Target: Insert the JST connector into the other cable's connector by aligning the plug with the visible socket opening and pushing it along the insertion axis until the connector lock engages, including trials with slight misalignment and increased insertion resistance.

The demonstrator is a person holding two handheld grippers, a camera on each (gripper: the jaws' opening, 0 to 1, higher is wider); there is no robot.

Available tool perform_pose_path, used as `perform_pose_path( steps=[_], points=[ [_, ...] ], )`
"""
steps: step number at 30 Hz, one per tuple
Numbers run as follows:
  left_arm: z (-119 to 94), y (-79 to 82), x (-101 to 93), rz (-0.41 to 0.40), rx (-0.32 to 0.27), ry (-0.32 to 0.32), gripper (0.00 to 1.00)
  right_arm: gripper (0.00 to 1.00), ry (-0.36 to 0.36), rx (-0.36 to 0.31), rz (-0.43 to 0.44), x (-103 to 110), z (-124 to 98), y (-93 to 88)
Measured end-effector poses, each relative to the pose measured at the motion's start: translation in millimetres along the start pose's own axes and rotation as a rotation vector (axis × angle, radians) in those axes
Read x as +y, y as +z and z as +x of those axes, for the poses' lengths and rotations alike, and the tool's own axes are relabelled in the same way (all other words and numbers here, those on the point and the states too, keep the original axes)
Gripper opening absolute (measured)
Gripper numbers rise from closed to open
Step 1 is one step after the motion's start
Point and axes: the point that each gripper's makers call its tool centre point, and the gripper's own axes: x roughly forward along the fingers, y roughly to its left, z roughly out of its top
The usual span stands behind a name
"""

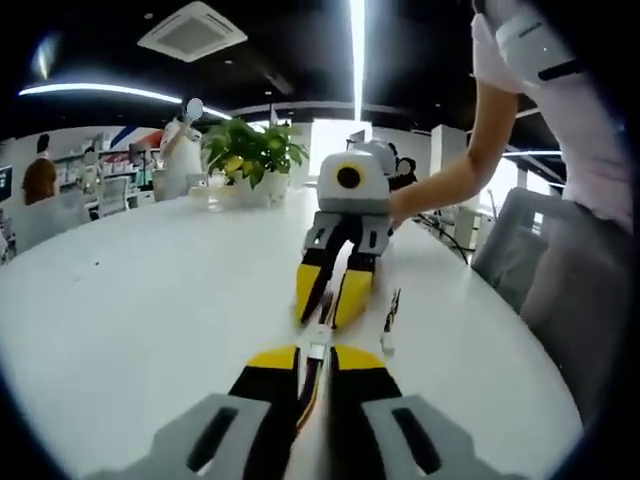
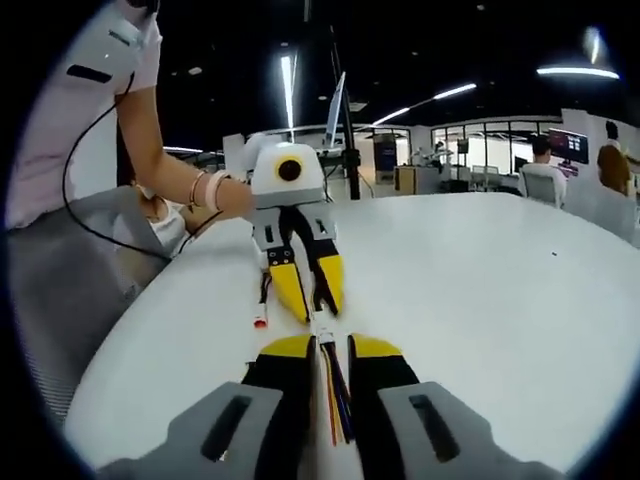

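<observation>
No legible text, no readable labels, brands or numbers, distant wall signs too blurred to read

on the desk (image 1: 130,310) the two grippers face each other tip to tip, a spare cable (image 1: 390,318) just beside them, a potted plant (image 1: 252,160) behind.

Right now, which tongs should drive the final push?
Right, probably: the right tongs grip their wires straight along the axis, connector just ahead; the left tongs, shut on the other cable, sit tip-down on the table as anchor.
</observation>
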Motion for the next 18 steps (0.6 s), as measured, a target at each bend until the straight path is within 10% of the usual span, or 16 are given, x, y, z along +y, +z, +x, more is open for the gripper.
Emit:
perform_pose_path(
  steps=[18],
  points=[
    [-31, 60.4, -27.1, 0.028, -0.098, 0.03, 0.22, 0.09, -0.077, -0.073, -0.058, 28, -23, 64.0]
  ],
)
